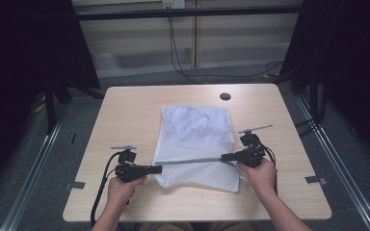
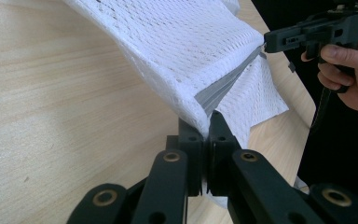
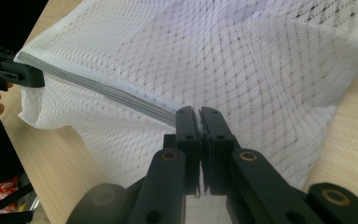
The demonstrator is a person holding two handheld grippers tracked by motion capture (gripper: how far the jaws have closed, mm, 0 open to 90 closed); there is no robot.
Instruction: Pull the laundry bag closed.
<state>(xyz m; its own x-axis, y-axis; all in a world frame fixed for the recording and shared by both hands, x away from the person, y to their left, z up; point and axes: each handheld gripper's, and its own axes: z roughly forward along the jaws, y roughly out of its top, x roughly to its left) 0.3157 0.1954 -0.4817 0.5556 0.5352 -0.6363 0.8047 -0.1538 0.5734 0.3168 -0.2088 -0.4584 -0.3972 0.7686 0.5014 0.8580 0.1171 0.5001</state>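
Both grippers clamp the mesh bag (image 1: 196,144) on the surface (image 1: 125,110), left gripper (image 1: 156,169) and right gripper (image 1: 225,156) pinching opposite ends of its grey zipper (image 1: 192,161), likely pulling it taut for zipping

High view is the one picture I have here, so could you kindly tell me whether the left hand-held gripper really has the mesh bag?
Observer: Yes. The left hand-held gripper is shut on the corner of the mesh bag, where the grey strip ends.
Operator: And the right one, please?
Observer: The right hand-held gripper is clamped on the same grey strip at the bag's other side.
Operator: Is the bag flat on the table?
Observer: No. Near the left jaws the mesh rises off the table, pulled taut.
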